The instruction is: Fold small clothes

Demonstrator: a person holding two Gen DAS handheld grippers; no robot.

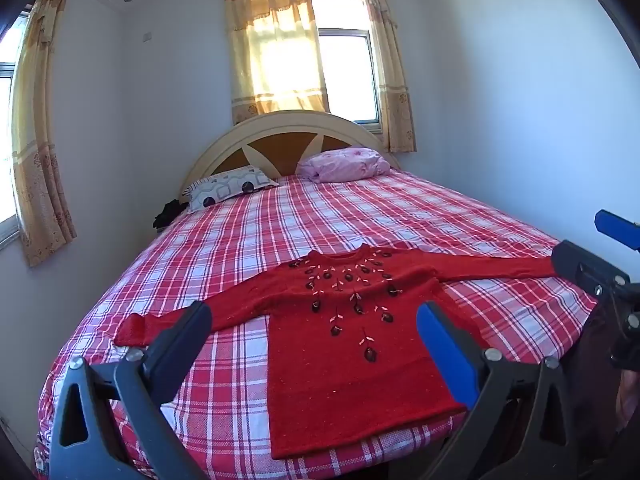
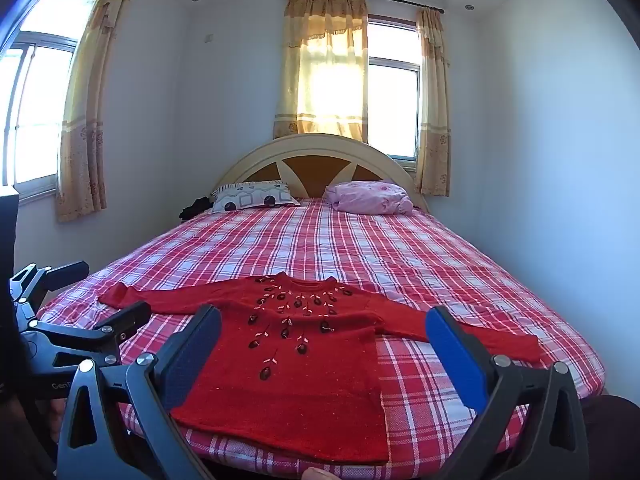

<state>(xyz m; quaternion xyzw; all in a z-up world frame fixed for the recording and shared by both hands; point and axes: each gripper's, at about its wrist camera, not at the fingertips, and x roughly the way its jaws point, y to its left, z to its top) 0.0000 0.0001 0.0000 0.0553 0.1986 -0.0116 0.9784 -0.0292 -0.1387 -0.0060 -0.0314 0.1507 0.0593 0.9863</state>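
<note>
Both cameras are sitting at the foot of the bed [image 1: 400, 216], looking along it toward the headboard [image 1: 288, 136] and the window [image 1: 344, 56] behind it. Each one is peeking out low between its own two fingers.

The left wrist camera is standing a bit to the left, so the red sweater [image 1: 344, 352] is lying close in front of it, and the right gripper [image 1: 604, 280] is poking in at its right edge.

The right wrist camera is standing a bit to the right, seeing the sweater [image 2: 296, 380] close too, with the left gripper [image 2: 80, 300] showing at its left edge.

Both are sharing the bed, sweater, pillows [image 2: 256, 196] and curtains [image 2: 324, 64].
</note>
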